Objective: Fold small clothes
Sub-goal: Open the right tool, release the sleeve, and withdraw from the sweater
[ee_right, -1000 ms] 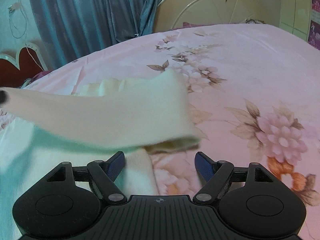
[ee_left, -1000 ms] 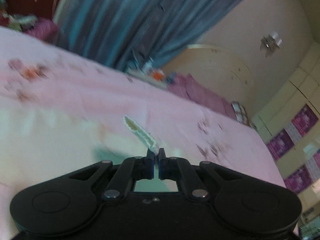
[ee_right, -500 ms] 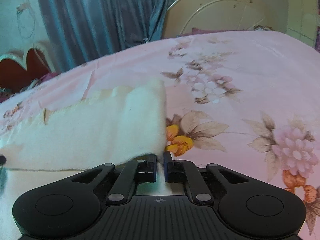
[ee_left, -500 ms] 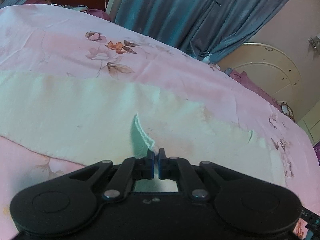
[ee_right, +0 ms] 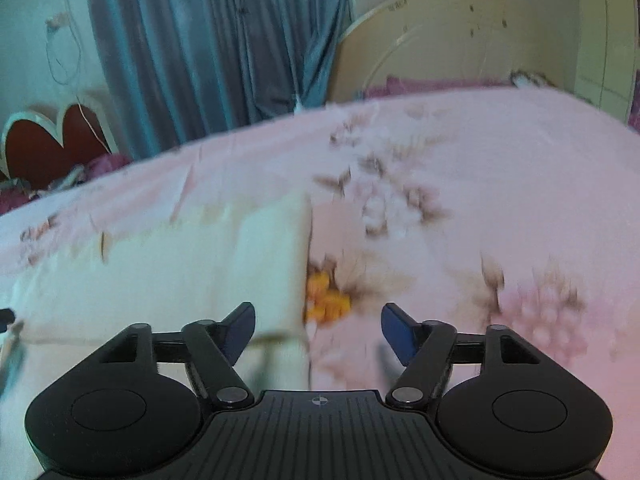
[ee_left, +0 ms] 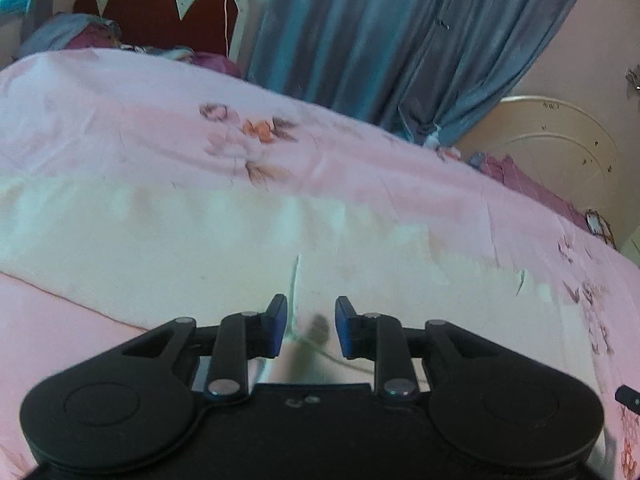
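Cream cloth (ee_left: 168, 248) lying flat across the pink floral bedspread (ee_left: 120, 128), doubled over by the look of the layered edges in the right wrist view, so probably one fold done and just being let go. Left gripper (ee_left: 311, 326) parked low over the near edge of the cloth, jaws opening, only a narrow gap so far, with a little raised ridge of fabric sitting between the pads but nothing pinched anymore as far as can be told. Right gripper (ee_right: 318, 330) also opening, already fairly wide, hanging over the right-hand end of the cloth (ee_right: 180, 276) where it meets bare bedspread (ee_right: 480, 184), nothing clamped. Makes sense as a release: both corners dropped at once so the top layer lands square on the bottom one instead of dragging sideways. Guessing the next bit is either smoothing or grabbing one end for another fold. Around the bed: blue curtains (ee_left: 400, 40) behind, a red scalloped headboard (ee_left: 160, 8) at the far left, a round cream board (ee_left: 560, 152) leaning at the wall, some purple bedding near it. Nothing really in the way on the mattress itself, just flower print. Only nuisance might be that little ridge by the left pads, could catch if the gripper pulls straight back. Both views a bit smeary, so fine edge alignment not really checkable.
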The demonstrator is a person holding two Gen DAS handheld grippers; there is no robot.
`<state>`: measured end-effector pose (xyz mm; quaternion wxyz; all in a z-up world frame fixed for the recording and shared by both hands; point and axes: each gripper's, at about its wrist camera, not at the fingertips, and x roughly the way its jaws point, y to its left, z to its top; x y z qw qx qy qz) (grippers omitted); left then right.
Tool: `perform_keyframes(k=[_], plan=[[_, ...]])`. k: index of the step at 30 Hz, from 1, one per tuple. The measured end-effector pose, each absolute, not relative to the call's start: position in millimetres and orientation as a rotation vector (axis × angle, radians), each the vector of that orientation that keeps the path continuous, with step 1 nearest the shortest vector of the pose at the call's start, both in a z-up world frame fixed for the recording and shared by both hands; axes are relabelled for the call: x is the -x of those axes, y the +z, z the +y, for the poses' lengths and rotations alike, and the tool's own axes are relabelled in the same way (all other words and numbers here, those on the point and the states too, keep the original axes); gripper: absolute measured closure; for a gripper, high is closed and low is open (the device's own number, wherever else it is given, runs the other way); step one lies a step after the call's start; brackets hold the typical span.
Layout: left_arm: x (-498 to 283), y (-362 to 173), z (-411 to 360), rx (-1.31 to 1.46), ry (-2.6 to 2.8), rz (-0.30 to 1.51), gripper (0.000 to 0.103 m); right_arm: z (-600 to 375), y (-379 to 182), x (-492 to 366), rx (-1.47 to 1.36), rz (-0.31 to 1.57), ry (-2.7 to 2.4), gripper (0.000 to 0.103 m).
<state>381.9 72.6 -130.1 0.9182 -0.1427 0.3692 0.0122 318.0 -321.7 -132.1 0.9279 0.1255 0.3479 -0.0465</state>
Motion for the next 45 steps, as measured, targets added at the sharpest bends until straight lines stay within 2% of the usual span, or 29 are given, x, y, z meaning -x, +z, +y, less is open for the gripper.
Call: perform_keyframes(k=[5, 13, 14, 16, 18, 19, 21, 24, 29, 30, 31, 32, 33, 34, 39, 45], plan=[[-390, -123, 52, 0.247, -0.043, 0.737, 0.077, -327, -145, -361, -0.325, 0.748, -0.080, 0.035], [-412, -156, 38, 0.206, -0.041, 0.818, 0.077, -335, -161, -421, -0.380, 0.776, -0.093, 0.037], [-411, -157, 38, 0.194, -0.046, 0.815, 0.076, -337, -164, -428, -0.394, 0.782, -0.094, 0.041], [-411, -158, 37, 0.174, -0.051, 0.814, 0.076, -342, -171, -440, -0.430, 0.804, -0.075, 0.069], [-412, -158, 39, 0.190, -0.050, 0.817, 0.076, -344, -175, -446, -0.464, 0.806, -0.065, 0.080], [-413, -158, 40, 0.198, -0.049, 0.817, 0.076, -344, -174, -447, -0.462, 0.803, -0.062, 0.091], [-413, -157, 39, 0.189, -0.049, 0.815, 0.076, -343, -170, -442, -0.417, 0.782, -0.086, 0.097], [-412, -158, 33, 0.152, -0.049, 0.807, 0.075, -338, -178, -436, -0.317, 0.765, -0.128, 0.097], [-412, -153, 30, 0.133, -0.047, 0.810, 0.072, -336, -158, -434, -0.298, 0.751, -0.139, 0.095], [-411, -150, 30, 0.136, -0.051, 0.804, 0.067, -334, -152, -430, -0.293, 0.728, -0.133, 0.092], [-411, -148, 30, 0.134, -0.053, 0.797, 0.064, -329, -149, -427, -0.284, 0.714, -0.123, 0.084], [-411, -148, 28, 0.128, -0.052, 0.792, 0.056, -324, -147, -427, -0.274, 0.709, -0.108, 0.076], [-412, -149, 27, 0.121, -0.051, 0.792, 0.049, -319, -146, -428, -0.266, 0.709, -0.093, 0.059], [-413, -151, 26, 0.119, -0.050, 0.800, 0.048, -312, -147, -429, -0.254, 0.712, -0.082, 0.054], [-417, -158, 25, 0.085, -0.044, 0.811, 0.047, -295, -169, -434, -0.162, 0.788, -0.077, 0.055], [-412, -149, 29, 0.108, -0.044, 0.833, 0.042, -274, -144, -409, -0.140, 0.737, -0.029, 0.054]])
